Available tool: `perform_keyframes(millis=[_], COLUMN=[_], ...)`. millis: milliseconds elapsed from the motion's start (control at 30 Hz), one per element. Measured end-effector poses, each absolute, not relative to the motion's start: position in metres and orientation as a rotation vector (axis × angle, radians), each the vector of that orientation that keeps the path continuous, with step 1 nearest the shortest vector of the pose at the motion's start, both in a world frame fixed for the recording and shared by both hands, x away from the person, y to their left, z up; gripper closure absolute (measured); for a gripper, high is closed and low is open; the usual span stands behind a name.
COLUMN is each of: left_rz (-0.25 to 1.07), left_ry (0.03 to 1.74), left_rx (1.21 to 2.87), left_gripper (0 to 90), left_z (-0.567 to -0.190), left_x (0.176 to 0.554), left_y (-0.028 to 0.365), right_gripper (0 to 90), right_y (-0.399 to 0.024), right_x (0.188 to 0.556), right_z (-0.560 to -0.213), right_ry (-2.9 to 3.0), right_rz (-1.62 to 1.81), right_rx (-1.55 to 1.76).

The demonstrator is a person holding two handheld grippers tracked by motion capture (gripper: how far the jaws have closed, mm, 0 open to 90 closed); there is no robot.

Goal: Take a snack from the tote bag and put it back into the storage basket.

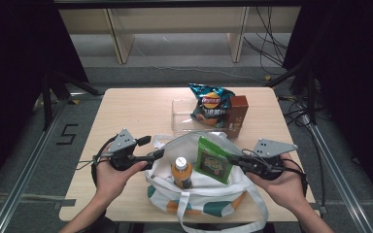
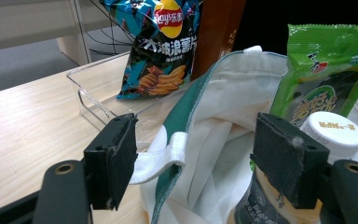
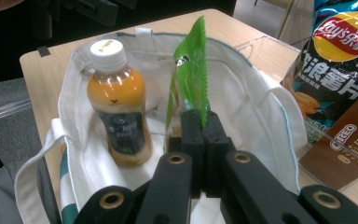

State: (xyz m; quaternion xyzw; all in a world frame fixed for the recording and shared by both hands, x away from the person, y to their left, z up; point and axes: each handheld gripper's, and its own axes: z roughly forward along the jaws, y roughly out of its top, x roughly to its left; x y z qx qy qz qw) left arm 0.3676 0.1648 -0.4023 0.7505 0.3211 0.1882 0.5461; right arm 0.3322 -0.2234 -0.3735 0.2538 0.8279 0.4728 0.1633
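Right gripper (image 1: 234, 160) has its jaws clamped on the edge of a flat green foil snack packet (image 1: 212, 160), which stands upright inside the white canvas tote bag with green and orange trim (image 1: 199, 196). The bag sits at the near edge of the tabletop (image 1: 131, 111), about mid-width. In the right gripper view the packet (image 3: 192, 70) is edge-on, pinched at its lower part between the closed jaws.

Left gripper (image 1: 159, 154) has its jaws wide, nothing pressed between them; in the left gripper view they straddle the bag's rim (image 2: 200, 116) and a white strap loop (not gripped).

Also in the bag: an orange drink bottle with a white cap and dark label (image 1: 181, 171), upright, just left of the packet.

Far side of the tabletop, right of centre: a clear plastic tray (image 1: 180, 116), a blue crisps bag (image 1: 210, 104) standing in it, and a brown biscuit box (image 1: 236, 114) touching the crisps bag on its right.
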Motion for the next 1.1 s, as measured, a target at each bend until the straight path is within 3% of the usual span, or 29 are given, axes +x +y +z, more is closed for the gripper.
perform_keyframes(millis=[1100], left_rz=[0.448], left_ry=[0.763], left_rx=[1.777], left_gripper=[29.8], left_z=[-0.401], left_x=[0.368], left_y=[0.165], right_gripper=[90.0], right_y=[-0.230], right_x=[0.337], right_z=[-0.351], right_ry=[2.291], right_rz=[1.401], right_rx=[0.726])
